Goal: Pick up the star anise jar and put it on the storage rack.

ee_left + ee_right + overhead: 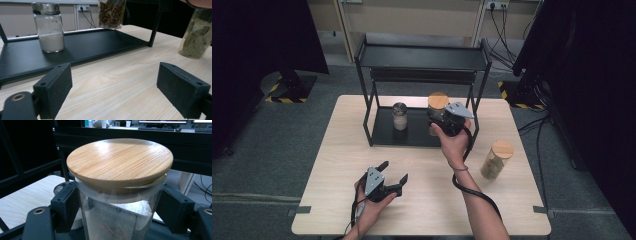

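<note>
My right gripper [436, 117] is shut on a glass jar with a wooden lid [438, 102], over the right part of the black rack's lower shelf [417, 136]. In the right gripper view the fingers [65, 205] press both sides of the jar [120, 161] just under its lid. The left gripper view shows the same jar [111, 12], holding brown spices; whether it touches the shelf I cannot tell. My left gripper [394, 171] lies low over the table's front, open with nothing between its pads [53, 87].
A metal-lidded jar of white powder [400, 116] [49, 27] stands on the lower shelf's left part [82, 47]. Another wooden-lidded jar [497, 159] with dried leaves [198, 35] stands on the table at the right. The rack's top shelf [422, 57] overhangs the lower one.
</note>
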A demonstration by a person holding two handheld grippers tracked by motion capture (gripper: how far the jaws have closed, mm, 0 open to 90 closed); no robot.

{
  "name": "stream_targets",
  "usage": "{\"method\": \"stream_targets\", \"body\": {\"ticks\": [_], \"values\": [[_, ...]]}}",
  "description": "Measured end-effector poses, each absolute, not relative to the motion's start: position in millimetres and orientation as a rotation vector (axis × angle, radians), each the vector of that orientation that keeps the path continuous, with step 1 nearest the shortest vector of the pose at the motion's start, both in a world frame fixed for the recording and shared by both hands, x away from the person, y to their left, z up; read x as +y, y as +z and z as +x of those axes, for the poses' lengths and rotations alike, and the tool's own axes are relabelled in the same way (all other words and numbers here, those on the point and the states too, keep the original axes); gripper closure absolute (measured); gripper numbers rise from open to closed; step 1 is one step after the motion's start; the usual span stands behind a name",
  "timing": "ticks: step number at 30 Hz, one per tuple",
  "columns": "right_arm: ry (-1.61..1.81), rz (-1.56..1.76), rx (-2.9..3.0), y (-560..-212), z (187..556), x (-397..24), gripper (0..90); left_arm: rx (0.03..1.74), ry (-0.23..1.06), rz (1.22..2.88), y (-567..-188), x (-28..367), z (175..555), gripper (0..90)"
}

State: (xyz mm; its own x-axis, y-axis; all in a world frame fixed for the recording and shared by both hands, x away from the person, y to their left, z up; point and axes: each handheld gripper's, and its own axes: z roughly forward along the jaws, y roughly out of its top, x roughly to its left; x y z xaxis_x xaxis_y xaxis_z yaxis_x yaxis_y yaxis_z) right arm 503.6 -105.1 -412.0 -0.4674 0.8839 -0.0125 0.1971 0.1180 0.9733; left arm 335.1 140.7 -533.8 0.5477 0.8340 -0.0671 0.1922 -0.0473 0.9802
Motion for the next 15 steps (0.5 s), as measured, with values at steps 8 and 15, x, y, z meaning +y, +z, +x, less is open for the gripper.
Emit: {"method": "stream_targets", "body": {"ticks": [8, 15], "values": [[1.386, 1.068, 1.768, -414.2, 512.4, -102.3, 25.6, 0.9, 0.656, 1.564, -533.8, 140.7, 334.9, 12.7], [1.387, 1.076, 1.762, -412.9, 518.8, -100.2, 25.6, 0.897, 0.659, 1.566, -533.8, 140.7, 334.7, 12.7]]}}
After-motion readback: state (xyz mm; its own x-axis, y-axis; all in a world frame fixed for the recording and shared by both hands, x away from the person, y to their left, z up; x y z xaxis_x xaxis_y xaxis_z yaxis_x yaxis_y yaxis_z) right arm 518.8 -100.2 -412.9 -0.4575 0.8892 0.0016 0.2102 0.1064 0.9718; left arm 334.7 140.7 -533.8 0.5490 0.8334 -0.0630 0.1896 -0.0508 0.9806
